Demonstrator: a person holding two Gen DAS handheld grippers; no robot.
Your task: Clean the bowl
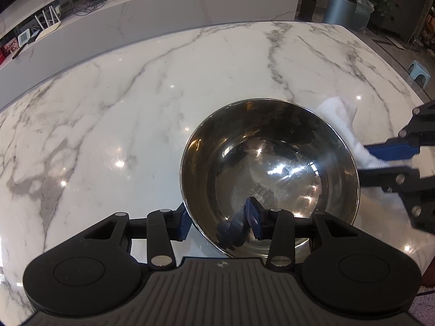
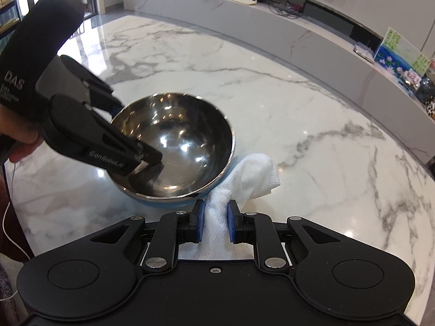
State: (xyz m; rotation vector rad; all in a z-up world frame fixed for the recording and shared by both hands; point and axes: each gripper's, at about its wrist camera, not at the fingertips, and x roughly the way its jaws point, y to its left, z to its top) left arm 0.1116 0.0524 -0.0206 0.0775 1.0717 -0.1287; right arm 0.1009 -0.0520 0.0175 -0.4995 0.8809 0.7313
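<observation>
1. Left gripper (image 1: 220,220): fingers straddle the near wall of the bowl (image 1: 269,174), one blue pad outside, the other inside against the steel. Clamped on the rim (the contact itself is partly masked by reflections).
2. Right gripper (image 2: 213,224): pads pressed together on a white cloth (image 2: 244,182), which bunches between them and spills forward.
3. Bowl: stainless inside, blue outside, on the marble table (image 1: 136,108), tipped a little toward the left gripper. Cloth lies on the table against the bowl's outer wall, touching it.
4. Seen from the left wrist, the right gripper (image 1: 391,157) enters at the frame's right edge, body cut off.
5. Hard to make out: a stamped mark on the bowl's floor, unreadable; the cloth's near end hides under the right gripper's housing; the hand (image 2: 19,135) on the left gripper is cropped.
</observation>
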